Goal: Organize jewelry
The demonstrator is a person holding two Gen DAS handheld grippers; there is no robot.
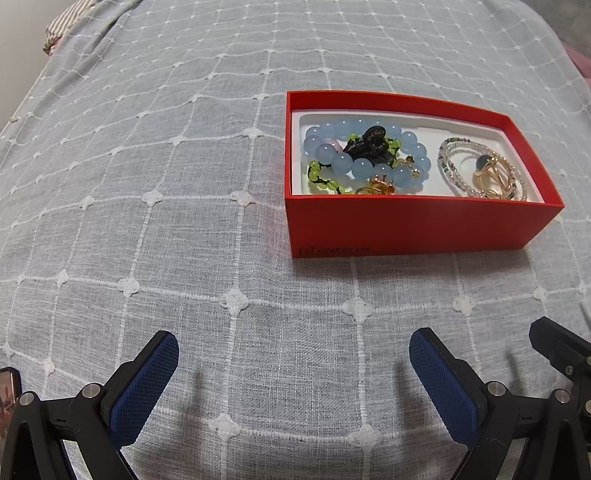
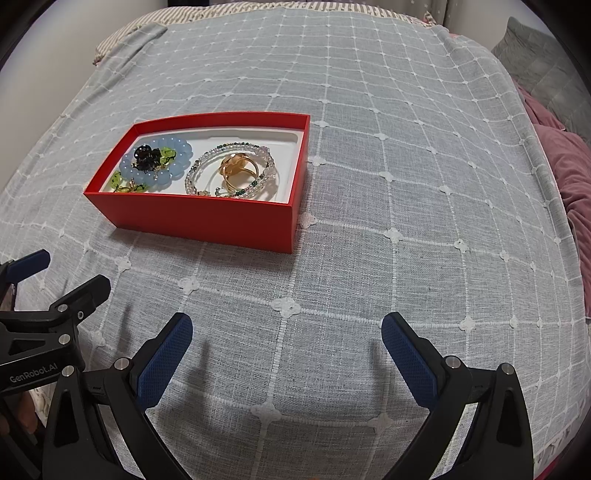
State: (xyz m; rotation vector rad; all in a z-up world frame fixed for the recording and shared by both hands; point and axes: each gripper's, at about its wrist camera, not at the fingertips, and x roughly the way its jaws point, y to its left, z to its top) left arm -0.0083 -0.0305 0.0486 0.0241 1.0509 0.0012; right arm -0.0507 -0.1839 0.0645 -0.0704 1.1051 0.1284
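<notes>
A red box (image 1: 406, 229) with a white liner sits on the grey checked cloth; it also shows in the right wrist view (image 2: 207, 221). Inside lie a blue bead bracelet (image 1: 328, 155) (image 2: 173, 173), a green bead bracelet (image 1: 317, 177), a black clip (image 1: 369, 144) (image 2: 146, 154), a thin beaded bracelet (image 1: 448, 168) (image 2: 199, 166) and gold rings (image 1: 491, 177) (image 2: 240, 168). My left gripper (image 1: 293, 354) is open and empty, well short of the box. My right gripper (image 2: 286, 336) is open and empty, near and to the right of the box.
The grey cloth (image 2: 406, 221) covers a bed. A striped pillow (image 1: 70, 22) lies at the far left. Pink bedding (image 2: 576, 177) and a grey cushion (image 2: 543, 62) lie along the right edge. The left gripper's body (image 2: 44, 317) shows at left in the right wrist view.
</notes>
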